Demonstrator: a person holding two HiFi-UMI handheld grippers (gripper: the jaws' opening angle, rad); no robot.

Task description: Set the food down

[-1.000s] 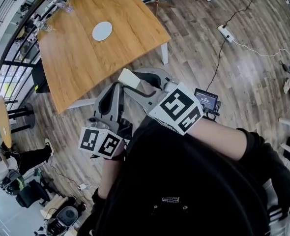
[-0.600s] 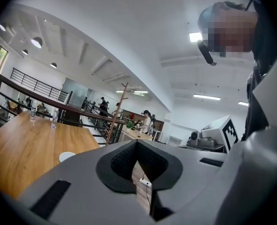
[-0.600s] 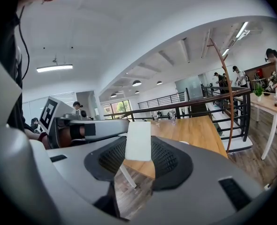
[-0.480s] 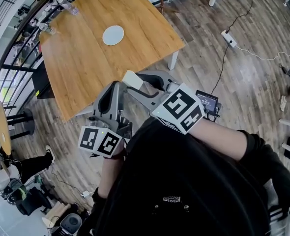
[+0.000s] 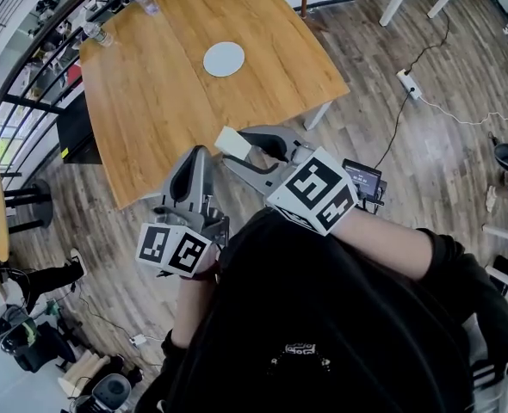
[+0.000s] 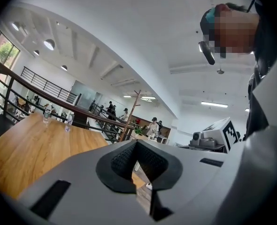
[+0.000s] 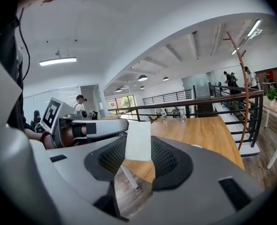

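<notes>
A wooden table (image 5: 168,93) carries a round white plate (image 5: 224,58) near its far side. My right gripper (image 5: 239,151) is shut on a pale, flat rectangular piece of food (image 5: 231,140), held in the air just short of the table's near edge. The right gripper view shows the food (image 7: 138,135) upright between the black pads of that gripper (image 7: 139,153), with the table (image 7: 204,130) ahead. My left gripper (image 5: 194,160) hovers to its left over the table's edge. In the left gripper view its jaws (image 6: 136,149) meet at the tip with nothing between them.
Two water bottles (image 5: 96,33) stand at the table's far corner beside a dark railing (image 5: 21,84). A power strip with its cable (image 5: 406,79) lies on the wooden floor to the right. Another white table leg (image 5: 394,3) shows at the top right.
Both grippers have moved toward the table, the right one still carrying the food. The table and plate have slid right and closer in the head view.
</notes>
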